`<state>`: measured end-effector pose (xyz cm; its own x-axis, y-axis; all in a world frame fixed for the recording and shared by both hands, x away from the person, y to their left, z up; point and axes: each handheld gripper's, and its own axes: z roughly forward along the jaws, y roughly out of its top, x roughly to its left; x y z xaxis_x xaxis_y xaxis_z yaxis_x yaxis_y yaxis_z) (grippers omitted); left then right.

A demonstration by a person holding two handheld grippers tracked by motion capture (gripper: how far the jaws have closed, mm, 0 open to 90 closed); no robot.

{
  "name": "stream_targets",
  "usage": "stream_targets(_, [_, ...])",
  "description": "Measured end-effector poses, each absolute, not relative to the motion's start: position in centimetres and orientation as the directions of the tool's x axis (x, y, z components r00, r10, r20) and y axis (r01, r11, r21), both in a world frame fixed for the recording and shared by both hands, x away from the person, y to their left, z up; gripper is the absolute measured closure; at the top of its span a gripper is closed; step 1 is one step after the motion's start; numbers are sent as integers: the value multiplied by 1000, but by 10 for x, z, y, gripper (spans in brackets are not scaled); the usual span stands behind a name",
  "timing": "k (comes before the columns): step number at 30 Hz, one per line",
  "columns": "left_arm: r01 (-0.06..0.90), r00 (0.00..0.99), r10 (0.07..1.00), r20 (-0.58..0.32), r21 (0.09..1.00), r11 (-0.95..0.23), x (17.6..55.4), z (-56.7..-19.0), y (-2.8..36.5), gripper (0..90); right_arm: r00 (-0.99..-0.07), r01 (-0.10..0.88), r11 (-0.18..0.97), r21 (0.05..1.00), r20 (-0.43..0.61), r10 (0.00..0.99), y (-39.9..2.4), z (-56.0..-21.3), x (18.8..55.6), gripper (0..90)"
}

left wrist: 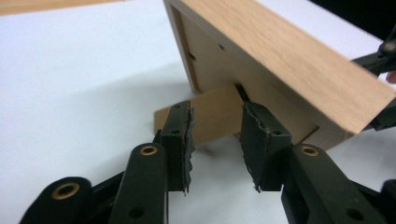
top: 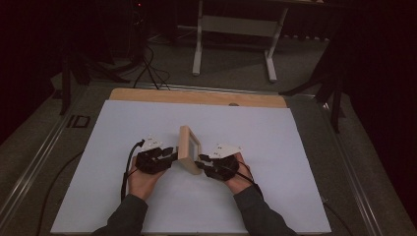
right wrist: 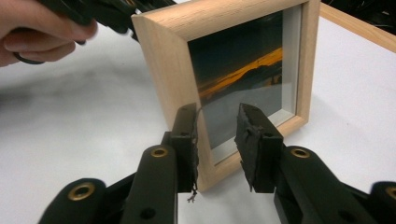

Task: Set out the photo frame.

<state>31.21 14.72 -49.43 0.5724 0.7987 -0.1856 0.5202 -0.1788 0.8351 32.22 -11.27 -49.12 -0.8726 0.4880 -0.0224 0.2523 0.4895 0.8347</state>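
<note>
A light wooden picture frame [top: 189, 147] stands upright on the white board [top: 147, 206], between my two grippers. My left gripper [top: 169, 153] is at its back. In the left gripper view the jaws [left wrist: 215, 140] stand open, with the frame's back [left wrist: 280, 70] and its fold-out stand [left wrist: 215, 116] just beyond the pads, not pressed. My right gripper [top: 202, 161] faces the glass side. In the right gripper view its jaws [right wrist: 217, 140] are open astride the frame's lower corner [right wrist: 219, 161], in front of the sunset picture [right wrist: 243, 79].
The white board covers a wooden tabletop, whose strip [top: 196, 97] shows at the far edge. A white stand [top: 236, 29] sits on the floor beyond. The person's left hand [right wrist: 37, 32] appears behind the frame in the right gripper view.
</note>
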Motion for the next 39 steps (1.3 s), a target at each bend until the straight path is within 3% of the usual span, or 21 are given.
stream_targets(17, [494,540,810,-227,865,-87,305,-468,161,456,-865,267,470,841,-7,502,-121,-487,326,636])
stream_targets(33, [490,553,792,-258,870,-58,297,-456,145,476,-859,271,462,845,-4,511,-124,-486,327,621])
stream_targets(39, [489,551,797,-250,870,-66,295,-458,137,388,-859,274,459,845,1,512,-125,-486,328,623])
